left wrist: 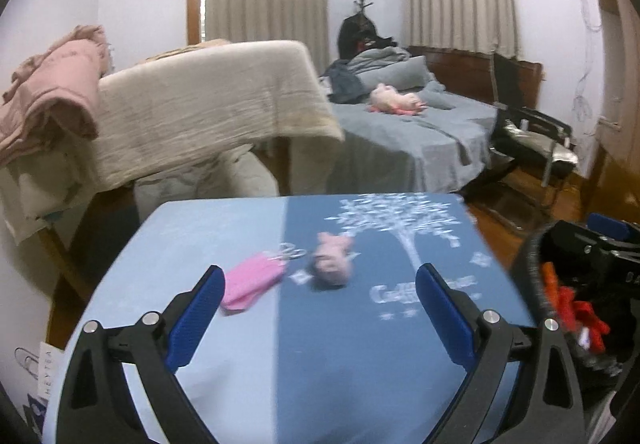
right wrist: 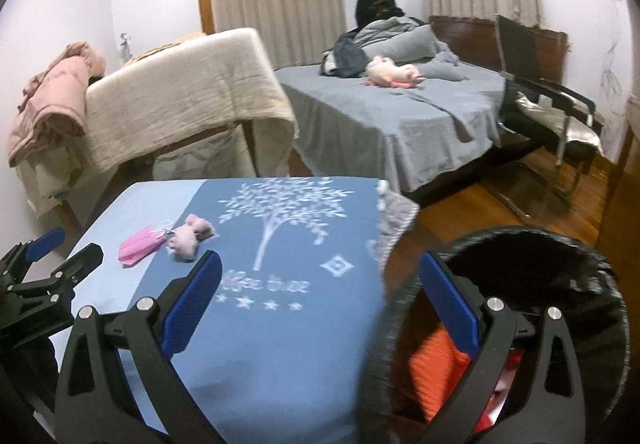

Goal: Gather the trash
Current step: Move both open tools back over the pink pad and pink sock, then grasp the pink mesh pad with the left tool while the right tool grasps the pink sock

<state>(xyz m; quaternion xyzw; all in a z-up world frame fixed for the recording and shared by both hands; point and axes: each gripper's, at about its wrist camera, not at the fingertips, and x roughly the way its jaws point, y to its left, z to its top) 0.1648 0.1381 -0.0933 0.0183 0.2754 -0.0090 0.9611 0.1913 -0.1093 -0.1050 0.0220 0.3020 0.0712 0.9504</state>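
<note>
left gripper [left wrist: 320, 292] w/ blue pads is spread wide, empty, above the blue tree-print tablecloth [left wrist: 248, 356]. just beyond it lie 2 bits — a crumpled pink face mask [left wrist: 252, 282] and, touching its right end, a small pink plush keychain [left wrist: 332, 260]. right gripper [right wrist: 320, 280] also released, 1 pad over the black round bin [right wrist: 536, 284] w/ orange-red scraps [right wrist: 430, 368] at the table's right edge.

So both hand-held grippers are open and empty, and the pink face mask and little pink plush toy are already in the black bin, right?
Not quite. Both hand-held grippers, left and right, are open and empty, but the pink face mask and pink plush toy lie on the blue tablecloth, not in the black bin. The right wrist view shows this.
</note>
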